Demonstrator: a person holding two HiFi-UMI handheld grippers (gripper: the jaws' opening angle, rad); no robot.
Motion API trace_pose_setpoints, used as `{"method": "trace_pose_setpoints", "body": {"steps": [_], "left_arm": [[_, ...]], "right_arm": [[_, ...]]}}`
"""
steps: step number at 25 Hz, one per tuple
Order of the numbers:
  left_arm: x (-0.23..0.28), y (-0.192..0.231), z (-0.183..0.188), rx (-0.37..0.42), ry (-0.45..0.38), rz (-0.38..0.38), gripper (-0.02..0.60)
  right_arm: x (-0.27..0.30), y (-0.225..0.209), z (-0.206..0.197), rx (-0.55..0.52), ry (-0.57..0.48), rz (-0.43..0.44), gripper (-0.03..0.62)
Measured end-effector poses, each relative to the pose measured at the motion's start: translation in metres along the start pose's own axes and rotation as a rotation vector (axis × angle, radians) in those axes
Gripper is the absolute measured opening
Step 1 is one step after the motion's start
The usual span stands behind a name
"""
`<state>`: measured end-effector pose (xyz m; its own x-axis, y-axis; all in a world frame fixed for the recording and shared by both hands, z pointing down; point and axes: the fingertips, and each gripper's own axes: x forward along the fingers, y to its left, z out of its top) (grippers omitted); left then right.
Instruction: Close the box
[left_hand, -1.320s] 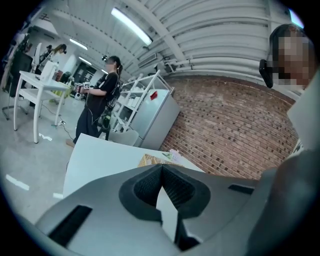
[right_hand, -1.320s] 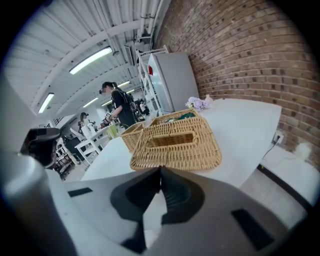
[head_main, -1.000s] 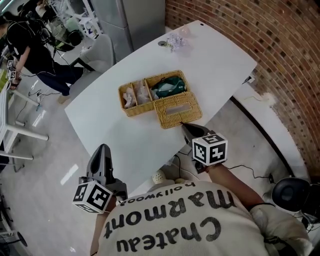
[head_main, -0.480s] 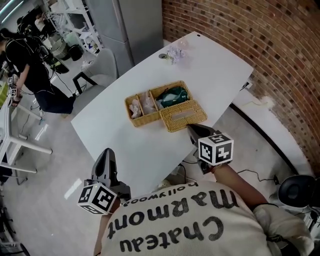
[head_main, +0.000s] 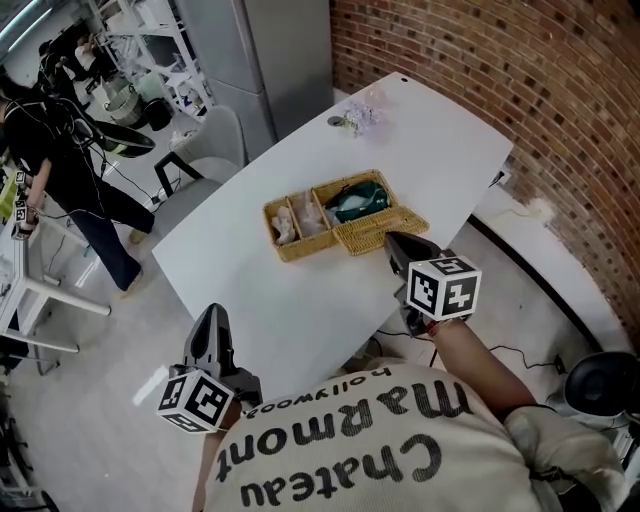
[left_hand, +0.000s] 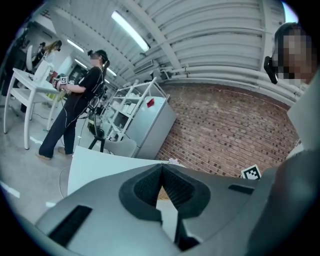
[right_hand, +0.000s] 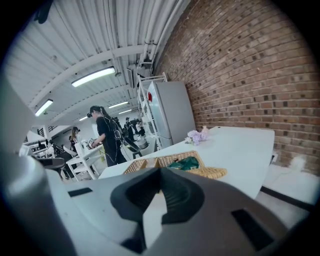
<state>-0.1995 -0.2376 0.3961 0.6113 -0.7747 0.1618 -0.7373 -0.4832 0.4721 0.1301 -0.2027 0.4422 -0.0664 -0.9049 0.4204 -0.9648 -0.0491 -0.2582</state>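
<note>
Room: brick wall (head_main: 520, 90) runs along the far right of the white surface (head_main: 440, 140); a refrigerator (head_main: 255, 50) stands past its far end, and a person (head_main: 60, 150) stands off to the left.
Box: the wicker box (head_main: 310, 215) sits mid-surface, open, with divided compartments. One compartment holds a green item (head_main: 360, 198).
Lid: the wicker lid (head_main: 390, 230) lies folded out flat on the surface along the box's near-right side.
Right tool: the right tool (head_main: 393, 240) has its jaws pressed together with nothing between them. Its tip points at the lid's outer edge from just beside it; contact cannot be confirmed.
Left tool: the left tool (head_main: 208, 312) also has its jaws pressed together and empty. It is held at the near-left edge of the surface, well apart from the box.
Step in hand: judged to be the approach to the lid's free edge.
Method: slide the closed tip under the free edge, or spread the jaws and pinch the edge. Then swing the lid up and over along the hinge line, without dragging it sideways.
Support: bring your left tool to the box's far wall. Light wicker will likely slide when pushed.
Caution: check that the green item sits below the rim before pressing the lid down.
</note>
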Motion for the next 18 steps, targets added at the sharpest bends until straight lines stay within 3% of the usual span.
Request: {"method": "trace_pose_setpoints", "body": {"steps": [7, 18], "left_arm": [[0.002, 0.007, 0.001, -0.008, -0.011, 0.036, 0.002], [0.029, -0.006, 0.002, -0.046, -0.061, 0.095, 0.002]], "right_arm": [[0.009, 0.004, 0.023, -0.056, -0.031, 0.018, 0.017], [0.035, 0.004, 0.062, -0.161, -0.04, 0.127, 0.017]]}}
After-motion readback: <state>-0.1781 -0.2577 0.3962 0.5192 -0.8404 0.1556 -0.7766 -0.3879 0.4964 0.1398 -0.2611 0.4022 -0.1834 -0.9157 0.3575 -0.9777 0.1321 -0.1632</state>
